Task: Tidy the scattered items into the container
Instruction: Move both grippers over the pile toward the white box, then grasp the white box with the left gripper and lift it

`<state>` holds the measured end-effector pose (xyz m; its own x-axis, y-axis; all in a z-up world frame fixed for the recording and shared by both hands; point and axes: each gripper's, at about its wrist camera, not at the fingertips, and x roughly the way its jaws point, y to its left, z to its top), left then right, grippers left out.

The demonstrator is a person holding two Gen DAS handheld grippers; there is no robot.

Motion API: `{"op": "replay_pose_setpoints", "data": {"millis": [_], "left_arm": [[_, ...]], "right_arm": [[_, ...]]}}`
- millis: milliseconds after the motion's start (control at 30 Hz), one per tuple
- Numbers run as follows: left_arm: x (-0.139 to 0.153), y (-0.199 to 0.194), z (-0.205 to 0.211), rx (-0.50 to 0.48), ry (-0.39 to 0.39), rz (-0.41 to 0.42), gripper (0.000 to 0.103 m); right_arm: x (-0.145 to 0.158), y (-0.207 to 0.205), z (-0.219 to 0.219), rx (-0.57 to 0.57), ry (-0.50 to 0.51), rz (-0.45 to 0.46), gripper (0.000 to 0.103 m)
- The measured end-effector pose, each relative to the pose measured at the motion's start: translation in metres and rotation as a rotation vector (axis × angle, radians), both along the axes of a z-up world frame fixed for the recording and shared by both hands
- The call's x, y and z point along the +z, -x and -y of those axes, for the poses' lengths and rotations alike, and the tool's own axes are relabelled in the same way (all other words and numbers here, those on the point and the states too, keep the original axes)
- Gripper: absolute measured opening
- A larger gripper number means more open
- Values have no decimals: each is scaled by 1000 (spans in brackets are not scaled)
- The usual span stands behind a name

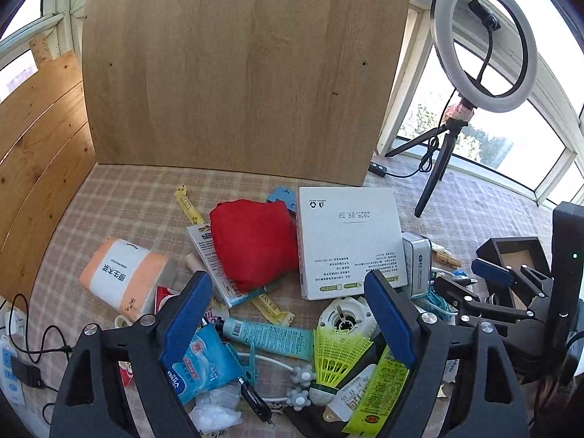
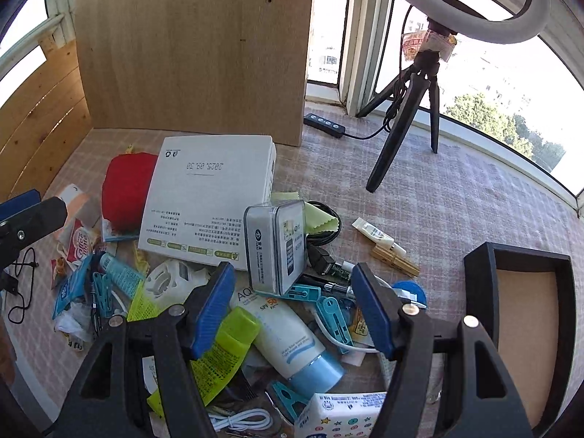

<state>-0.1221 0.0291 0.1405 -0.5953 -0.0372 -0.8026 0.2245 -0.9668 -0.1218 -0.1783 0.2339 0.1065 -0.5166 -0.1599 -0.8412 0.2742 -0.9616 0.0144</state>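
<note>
Both the left claw (image 1: 292,325) and right claw (image 2: 294,310) hover wide open and empty over the scattered items (image 2: 277,248), presumably to select a first pick, while the black container (image 2: 525,292) waits at 3 o'clock on the surface (image 2: 456,197)

From my remote station I see a plaid tablecloth (image 1: 120,197) covering the work surface. An upright wooden board (image 1: 241,73) stands at the back, touching the cloth. Knotty pine panelling (image 1: 36,138) runs along the left. Windows (image 2: 511,116) curve around the right side, admitting bright daylight, with green treetops outside. A ring light (image 1: 483,42) on a black tripod (image 2: 401,124) stands near the glass, unlit as far as I can tell.
</note>
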Motion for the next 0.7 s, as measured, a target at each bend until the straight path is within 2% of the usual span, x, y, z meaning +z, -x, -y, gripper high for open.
{"op": "replay_pose_setpoints", "data": {"millis": [167,367,567,700], "left_arm": [[-11,7,7,20,16,18,80],[-19,12,44,76,17,41,80],[-26,25,49,70,-35,41,79],[-37,41,37,46,-66,61,72]], "right_arm": [[-8,14,10,25,-25,11,66],[-14,19,9,29,-5,42,66],[9,33,3,7,59,2,66],[16,54,7,25,78,-2,65]]}}
